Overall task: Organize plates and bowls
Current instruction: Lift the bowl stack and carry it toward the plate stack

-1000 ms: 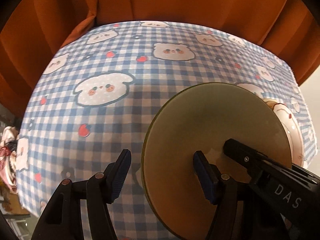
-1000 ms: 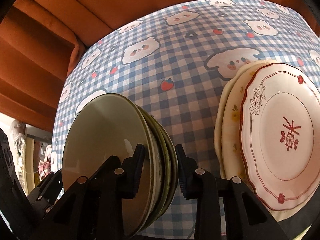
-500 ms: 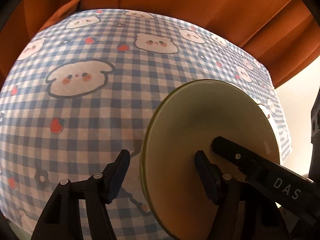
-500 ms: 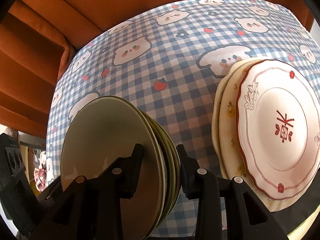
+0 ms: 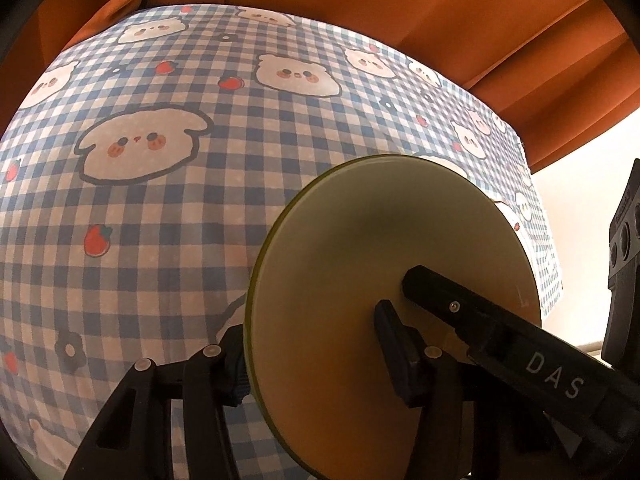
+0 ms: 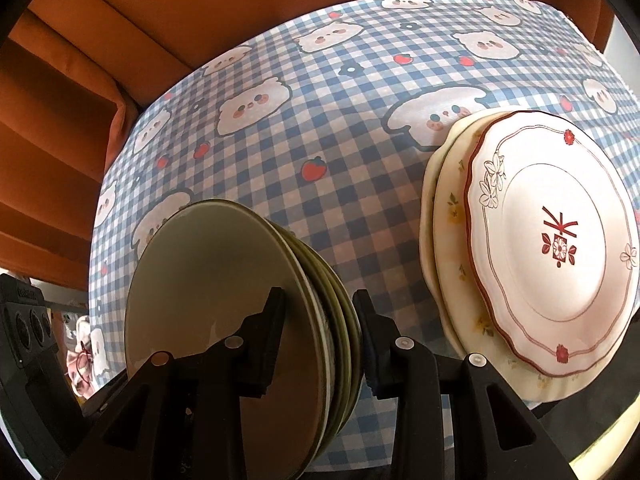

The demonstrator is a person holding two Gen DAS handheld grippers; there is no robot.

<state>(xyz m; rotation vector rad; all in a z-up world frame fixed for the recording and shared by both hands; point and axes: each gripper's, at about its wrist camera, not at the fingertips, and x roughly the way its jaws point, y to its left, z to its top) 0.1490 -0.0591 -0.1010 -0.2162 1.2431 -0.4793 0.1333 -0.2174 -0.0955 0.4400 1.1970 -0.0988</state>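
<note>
A stack of green plates (image 5: 360, 248) (image 6: 208, 272) is tilted on edge above the checked tablecloth (image 5: 160, 208). My right gripper (image 6: 320, 304) is shut on the stack, one finger on the top face and one under the bottom plate. One of its fingers (image 5: 480, 320) shows in the left wrist view, lying across the top plate. My left gripper (image 5: 316, 352) straddles the same stack and its jaws are closing. Its left finger is partly hidden behind the rim. Whether its pads press the plates is unclear.
A stack of cream and white plates with red flower trim (image 6: 560, 240) lies on the cloth (image 6: 320, 128) to the right of the green stack. Orange curtains (image 5: 400, 8) hang behind the table. The table edge runs along the left and far sides.
The left gripper's fingers have drawn in around the green stack, and its view has tilted. The right gripper keeps its grip in the same place.
</note>
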